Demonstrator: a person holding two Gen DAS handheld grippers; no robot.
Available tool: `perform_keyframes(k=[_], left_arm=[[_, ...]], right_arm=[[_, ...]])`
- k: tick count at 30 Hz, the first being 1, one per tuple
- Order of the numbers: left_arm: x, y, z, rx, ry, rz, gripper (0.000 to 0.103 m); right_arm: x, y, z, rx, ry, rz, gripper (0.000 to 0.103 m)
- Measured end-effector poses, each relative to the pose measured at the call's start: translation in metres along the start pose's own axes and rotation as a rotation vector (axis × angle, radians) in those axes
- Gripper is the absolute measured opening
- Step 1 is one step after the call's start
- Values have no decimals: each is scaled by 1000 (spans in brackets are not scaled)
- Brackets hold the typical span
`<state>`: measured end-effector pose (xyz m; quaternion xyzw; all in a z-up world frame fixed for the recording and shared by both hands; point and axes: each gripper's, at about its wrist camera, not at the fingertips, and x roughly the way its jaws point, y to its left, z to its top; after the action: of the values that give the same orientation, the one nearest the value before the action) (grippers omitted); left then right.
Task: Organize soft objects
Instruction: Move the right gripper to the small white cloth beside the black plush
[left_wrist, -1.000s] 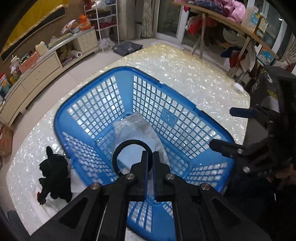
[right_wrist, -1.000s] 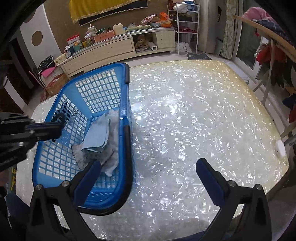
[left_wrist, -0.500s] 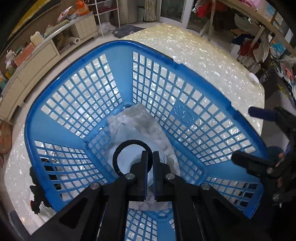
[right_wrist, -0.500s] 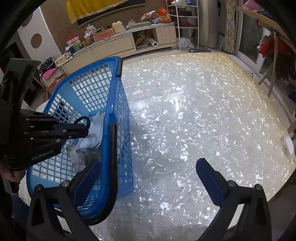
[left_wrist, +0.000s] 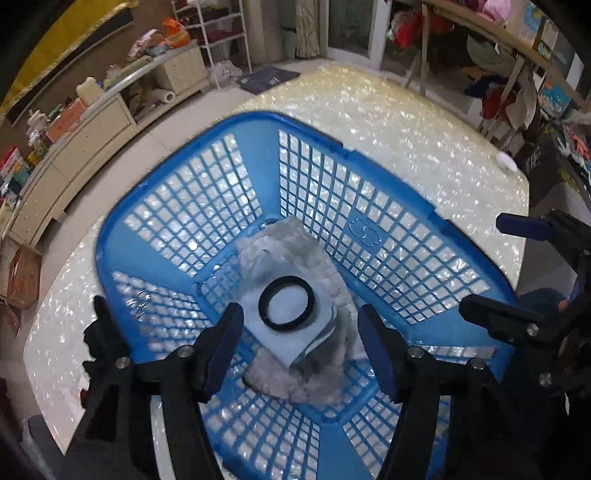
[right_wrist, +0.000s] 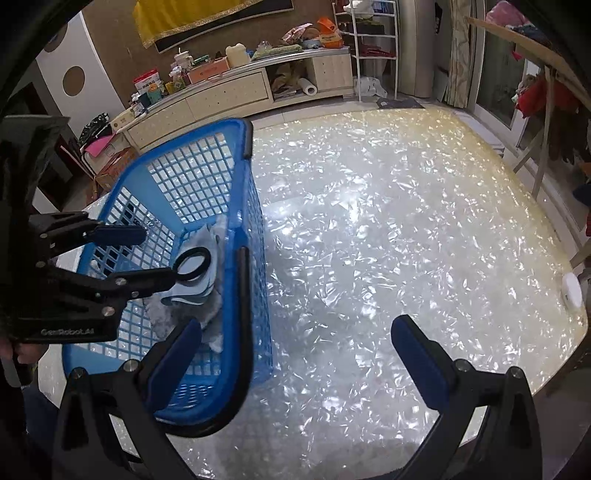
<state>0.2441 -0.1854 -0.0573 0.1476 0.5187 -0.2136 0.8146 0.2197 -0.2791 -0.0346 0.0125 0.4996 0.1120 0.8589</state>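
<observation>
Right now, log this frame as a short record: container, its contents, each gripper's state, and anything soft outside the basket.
container: blue basket on the shiny table
contents: black ring lying on a pale blue cloth, over a grey fluffy cloth
left gripper: open, above the basket, holding nothing
right gripper: open, beside the basket, holding nothing
outside basket: black plush toy, partly hidden by the left gripper

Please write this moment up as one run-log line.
left gripper: open above basket | black ring: lying on blue cloth in blue basket | right gripper: open, empty
</observation>
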Motion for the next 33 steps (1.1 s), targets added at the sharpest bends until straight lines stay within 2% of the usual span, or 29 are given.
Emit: perform_keyframes(k=[7,11,14,18,29,33], left_arm=[[-59,11,-28,-53,-109,28,84],[-91,18,-45,-83,-164,51,89],[-113,29,-63,-124,-200,69,103],[-138,48,-88,-171,-238,107,103],[-168,109,-167,-305,-206,203,103],[-172,129,-193,-366,-200,212,103]], right_arm=[[-29,20,0,-29,-44,-11,103],[-45,37,0,-60,-68,-12,103],[-55,54,0,-93,-85,-14,103],[-67,80,0,-138,-110,25,103],[-54,155,7,-271,-101,103,103],[-43,187,7,-340,-85,127,103]])
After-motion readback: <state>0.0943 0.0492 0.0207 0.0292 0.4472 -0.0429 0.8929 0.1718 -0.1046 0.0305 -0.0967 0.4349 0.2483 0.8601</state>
